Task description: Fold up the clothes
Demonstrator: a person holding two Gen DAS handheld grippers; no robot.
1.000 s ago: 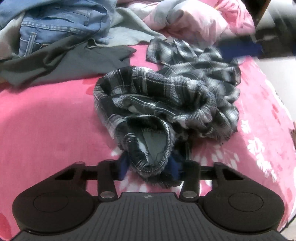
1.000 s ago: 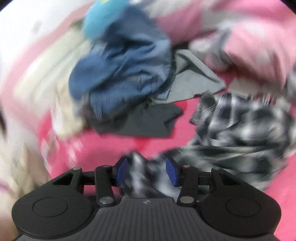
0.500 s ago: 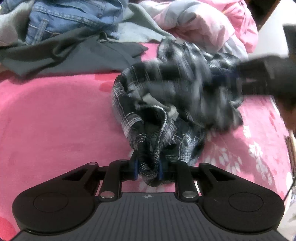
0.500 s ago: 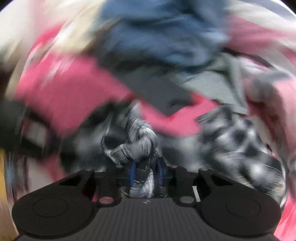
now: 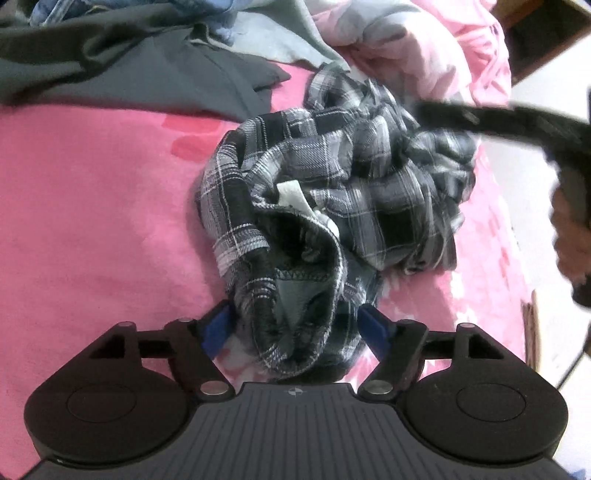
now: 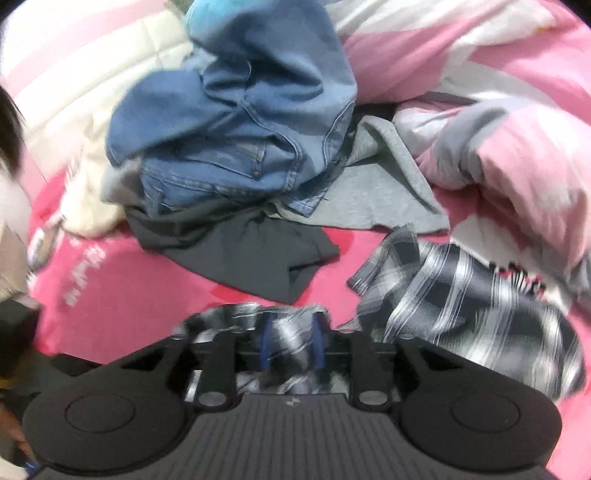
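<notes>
left wrist view: plaid shirt (image 5: 332,192) bunched in a heap mid-frame on pink bedsheet (image 5: 92,221); broad bare sheet to the left of the heap, narrower strip to the right ending at the bed edge, with pale floor (image 5: 532,122) beyond. dark grey garment (image 5: 129,74) and light grey garment (image 5: 273,40) along the far side, pink-and-white quilt (image 5: 424,48) at upper right, brown furniture corner (image 5: 546,33) past it. left gripper (image 5: 297,325) spread wide, blue pads (image 5: 218,326) clear on both sides of a loop of shirt collar or hem lying between them; nothing clamped. blurred black shape of the other tool (image 5: 517,122) at right, just beyond the heap.

right wrist view: seen only here, jeans (image 6: 240,110) piled over the dark grey garment (image 6: 258,251) and light grey garment (image 6: 369,195), cream bedding (image 6: 92,110) at upper left, quilt (image 6: 517,147) at right, a person's dark hair and pale sleeve at the left rim. open pink sheet (image 6: 129,288) between the pile and the tool. right gripper (image 6: 291,347) nearly closed, blue pads pinching a fold of the plaid shirt (image 6: 480,314); rest of the shirt trailing to the right, partly motion-blurred. whether that part rests on the sheet or is lifted: cannot tell.
</notes>
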